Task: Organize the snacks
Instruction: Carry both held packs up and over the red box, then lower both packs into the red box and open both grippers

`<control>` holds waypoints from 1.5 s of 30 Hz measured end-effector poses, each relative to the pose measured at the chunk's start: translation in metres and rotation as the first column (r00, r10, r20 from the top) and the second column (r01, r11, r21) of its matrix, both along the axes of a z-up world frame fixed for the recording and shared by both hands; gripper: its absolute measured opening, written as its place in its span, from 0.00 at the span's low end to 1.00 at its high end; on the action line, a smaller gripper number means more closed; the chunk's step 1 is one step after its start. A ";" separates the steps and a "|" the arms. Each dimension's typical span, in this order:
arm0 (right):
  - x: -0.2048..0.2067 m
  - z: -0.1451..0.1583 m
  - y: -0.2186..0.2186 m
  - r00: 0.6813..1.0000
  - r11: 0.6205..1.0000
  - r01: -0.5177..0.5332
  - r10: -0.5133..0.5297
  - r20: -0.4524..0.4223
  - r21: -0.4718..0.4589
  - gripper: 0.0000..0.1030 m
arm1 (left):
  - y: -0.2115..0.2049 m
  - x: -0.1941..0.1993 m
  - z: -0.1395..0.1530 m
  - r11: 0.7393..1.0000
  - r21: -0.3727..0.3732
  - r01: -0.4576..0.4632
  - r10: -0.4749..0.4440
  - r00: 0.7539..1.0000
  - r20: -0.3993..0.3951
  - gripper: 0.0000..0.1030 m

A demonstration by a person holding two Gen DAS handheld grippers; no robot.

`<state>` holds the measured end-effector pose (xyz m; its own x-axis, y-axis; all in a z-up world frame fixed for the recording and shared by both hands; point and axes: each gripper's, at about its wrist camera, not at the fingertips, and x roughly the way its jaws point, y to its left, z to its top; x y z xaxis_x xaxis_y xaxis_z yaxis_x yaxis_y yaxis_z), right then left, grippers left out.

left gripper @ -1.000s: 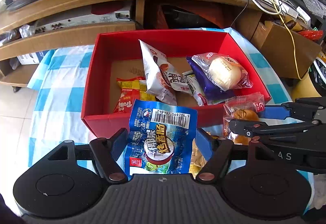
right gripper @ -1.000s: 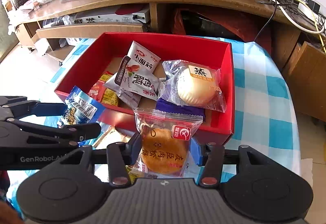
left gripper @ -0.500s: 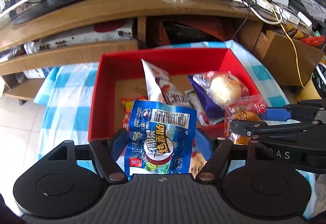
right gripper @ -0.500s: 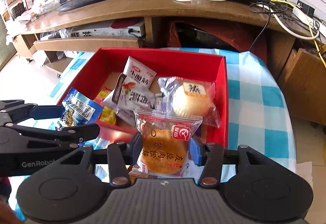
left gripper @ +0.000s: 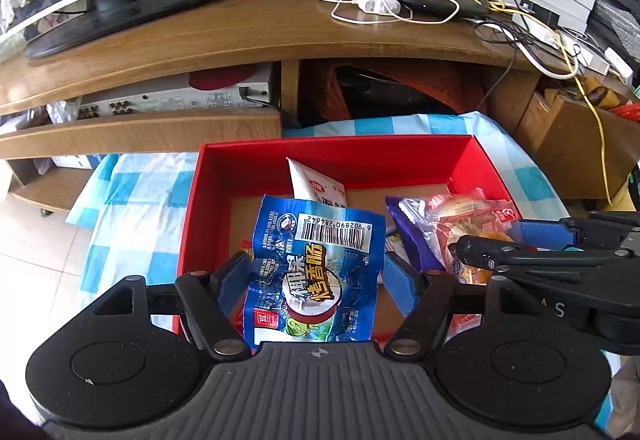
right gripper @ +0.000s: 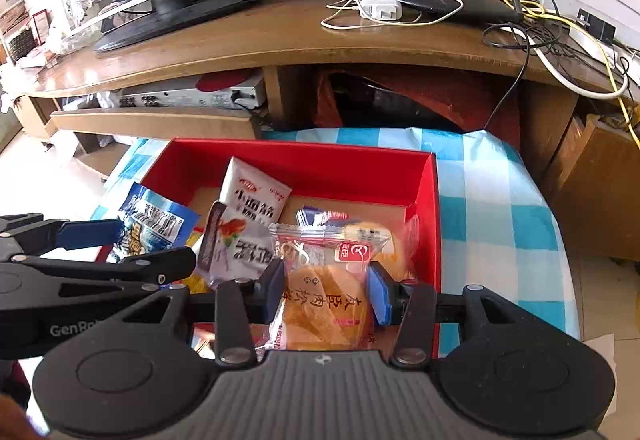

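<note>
My left gripper is shut on a blue sausage packet with a barcode, held upright over the near left part of the red box. My right gripper grips a clear-wrapped golden pastry with a red label over the box's near right part, its jaws closing tighter on it. Each gripper shows in the other's view: the right gripper with the pastry, the left gripper with the blue packet. Inside the red box lie a white packet, a grey packet and a purple packet.
The box sits on a blue-and-white checked cloth. Behind it stands a wooden TV stand with a monitor, a router and tangled cables. A brown cabinet is at the right. Tiled floor shows at the left.
Both grippers have moved forward and a little up with their packets, from the box's near edge to over its inside. The TV stand now fills more of both views.
</note>
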<state>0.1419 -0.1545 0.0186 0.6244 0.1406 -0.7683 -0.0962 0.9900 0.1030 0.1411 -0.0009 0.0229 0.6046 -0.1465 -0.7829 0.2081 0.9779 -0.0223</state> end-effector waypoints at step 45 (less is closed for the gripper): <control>0.054 -0.037 -0.004 0.999 0.998 -0.013 0.010 -0.039 -0.062 0.69 | -0.001 0.046 -0.035 0.998 0.036 -0.048 0.050 0.996 -0.079 0.83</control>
<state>0.1954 -0.1584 -0.0184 0.5928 0.0985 -0.7993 -0.1048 0.9935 0.0447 0.1872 -0.0023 -0.0125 0.5459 -0.0902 -0.8330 0.1588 0.9873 -0.0029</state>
